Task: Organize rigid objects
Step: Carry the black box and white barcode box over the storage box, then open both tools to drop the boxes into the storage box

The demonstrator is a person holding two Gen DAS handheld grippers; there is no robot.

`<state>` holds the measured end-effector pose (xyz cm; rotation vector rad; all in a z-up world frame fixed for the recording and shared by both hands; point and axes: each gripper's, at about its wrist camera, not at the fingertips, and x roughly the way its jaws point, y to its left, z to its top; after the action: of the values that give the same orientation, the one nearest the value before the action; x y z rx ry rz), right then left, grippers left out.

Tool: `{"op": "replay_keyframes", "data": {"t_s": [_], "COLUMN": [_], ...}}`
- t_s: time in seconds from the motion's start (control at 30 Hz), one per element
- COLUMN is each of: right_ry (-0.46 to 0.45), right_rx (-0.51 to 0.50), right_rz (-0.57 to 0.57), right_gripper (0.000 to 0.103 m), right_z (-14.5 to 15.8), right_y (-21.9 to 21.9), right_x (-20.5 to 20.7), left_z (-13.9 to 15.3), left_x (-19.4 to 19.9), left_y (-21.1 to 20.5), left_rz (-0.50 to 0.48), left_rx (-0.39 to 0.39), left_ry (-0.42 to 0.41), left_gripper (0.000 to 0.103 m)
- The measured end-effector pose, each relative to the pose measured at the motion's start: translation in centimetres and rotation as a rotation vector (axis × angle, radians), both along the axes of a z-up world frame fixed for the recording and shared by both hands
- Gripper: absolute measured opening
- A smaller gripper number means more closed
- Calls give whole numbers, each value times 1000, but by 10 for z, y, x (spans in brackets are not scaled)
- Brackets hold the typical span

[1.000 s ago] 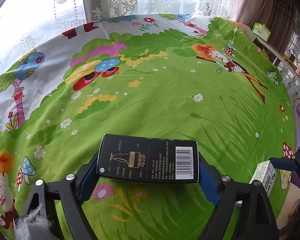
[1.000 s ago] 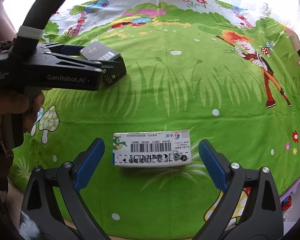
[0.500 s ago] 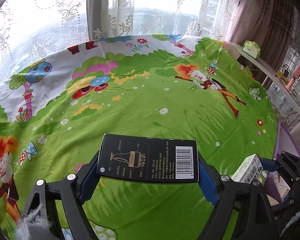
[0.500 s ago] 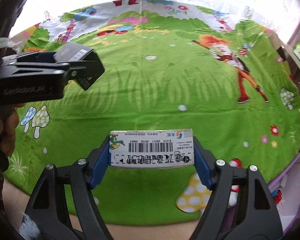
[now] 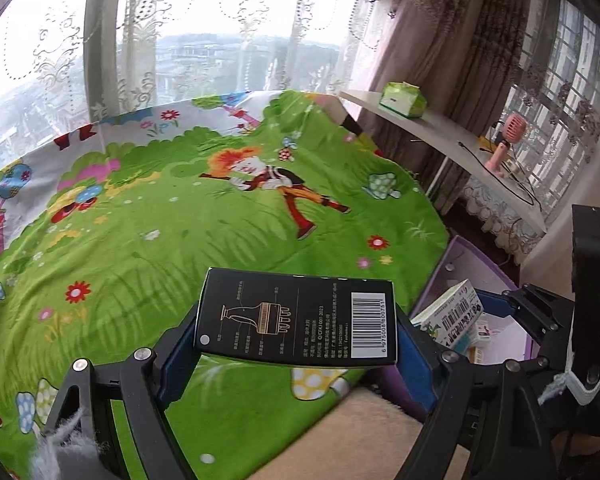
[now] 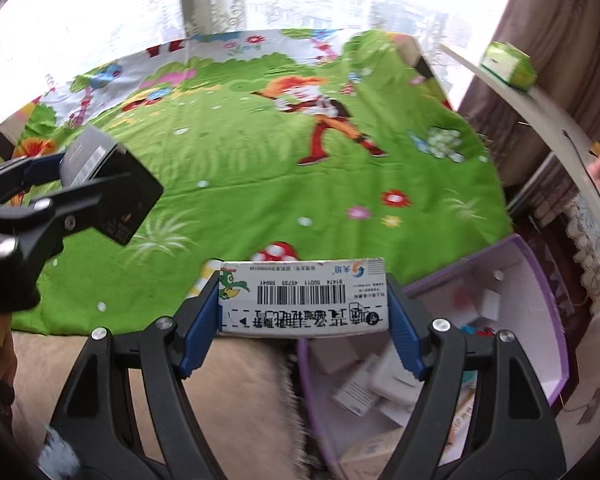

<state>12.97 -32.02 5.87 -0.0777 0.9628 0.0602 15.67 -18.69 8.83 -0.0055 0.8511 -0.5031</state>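
Note:
My left gripper (image 5: 296, 336) is shut on a black box (image 5: 296, 318) with a gold drawing and a barcode, held above the bed's near right corner. It also shows at the left of the right wrist view (image 6: 108, 196). My right gripper (image 6: 304, 312) is shut on a white box (image 6: 304, 298) with a barcode and a green bird, held over the bed edge beside a purple bin (image 6: 540, 292). The white box also shows in the left wrist view (image 5: 454, 318) above the bin (image 5: 456, 252).
The bed carries a green cartoon sheet (image 5: 180, 240). The purple bin on the floor holds several small boxes (image 6: 376, 380). A white shelf (image 5: 440, 132) on the right bears a green tissue pack (image 5: 404, 98) and a pink fan (image 5: 508, 140). Curtained windows stand behind.
My right gripper closed on the white box and lifted it off the sheet. Both grippers have swung right with their boxes toward the purple bin.

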Motion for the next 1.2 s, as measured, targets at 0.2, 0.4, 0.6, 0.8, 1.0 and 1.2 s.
{"op": "replay_keyframes", "data": {"t_s": [0.2,0.4,0.6,0.8,1.0,1.2], "right_ry": [-9,-10,-9,-9,-29,-24], "right_rx": [-15,-15,10,37,34,37], "right_rz": [-99,-175,-226,-266,-295,-304], "right_gripper": [78,78,78,80,81,82], "right_z": [6,7,6,3,9,8], "right_y": [-60,-108,-144,-168,-183,-190], "right_x": [-30,-59,-85,-101,-118,-124], "left_z": [-1,-4,-8,-9,-10,-13], "left_x": [-32,-58,-78,-93,-112,-120], "left_y": [-54,-101,-134,-150,-148,-153], "left_rz": [-83,-163,-203,-215,-176,-199], "left_rx": [-34,-38,-32,-2,30,71], "left_ry": [28,63,101,118,96,109], "left_gripper": [86,87,88,89,103,103]}}
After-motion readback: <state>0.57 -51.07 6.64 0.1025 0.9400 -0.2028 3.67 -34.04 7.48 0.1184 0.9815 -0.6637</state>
